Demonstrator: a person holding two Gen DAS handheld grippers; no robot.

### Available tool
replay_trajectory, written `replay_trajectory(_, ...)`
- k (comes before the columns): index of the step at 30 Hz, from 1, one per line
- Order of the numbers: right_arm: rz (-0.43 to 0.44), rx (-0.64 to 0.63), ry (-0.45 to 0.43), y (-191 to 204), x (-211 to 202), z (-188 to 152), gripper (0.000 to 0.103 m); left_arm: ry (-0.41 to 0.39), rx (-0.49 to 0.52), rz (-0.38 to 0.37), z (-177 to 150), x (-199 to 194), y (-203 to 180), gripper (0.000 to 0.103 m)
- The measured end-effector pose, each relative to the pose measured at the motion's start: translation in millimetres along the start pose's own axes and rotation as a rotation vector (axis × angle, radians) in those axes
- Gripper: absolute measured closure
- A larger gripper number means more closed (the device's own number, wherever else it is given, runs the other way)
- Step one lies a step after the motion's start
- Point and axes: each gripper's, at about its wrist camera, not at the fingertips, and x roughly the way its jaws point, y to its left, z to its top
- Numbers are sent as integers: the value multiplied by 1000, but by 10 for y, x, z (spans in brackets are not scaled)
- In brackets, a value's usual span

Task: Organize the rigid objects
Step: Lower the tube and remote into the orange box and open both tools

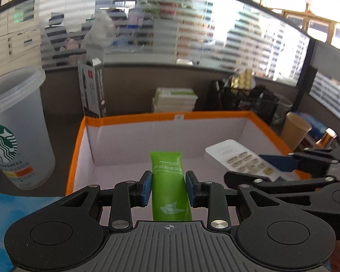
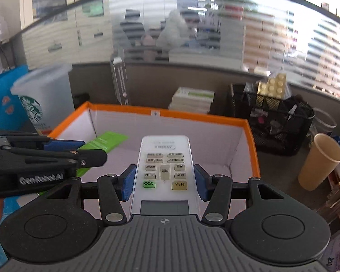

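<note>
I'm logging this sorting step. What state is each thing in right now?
Left tool: shut on the green tube.
Green tube: held above the box.
Right tool: shut on the remote.
Remote: held, buttons up, over the box.
Orange-rimmed box: open-topped.
Starbucks cup: upright, no lid.
Paper cup: upright, open.

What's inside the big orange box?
Mostly nothing lies on the orange box's pale floor where it shows. The green tube in the left gripper and the white remote in the right gripper reach over it, hiding the floor beneath.
</note>
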Motion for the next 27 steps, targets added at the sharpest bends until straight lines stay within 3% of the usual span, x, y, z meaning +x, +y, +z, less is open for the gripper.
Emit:
replay_trajectory(18,-61,-69,198,21,483,-69,53,127,135,72,22,366,-93,74)
replay_trajectory(27,-37,-50,294,-26,553,-43,53,297,226,89,34,560,-182,74)
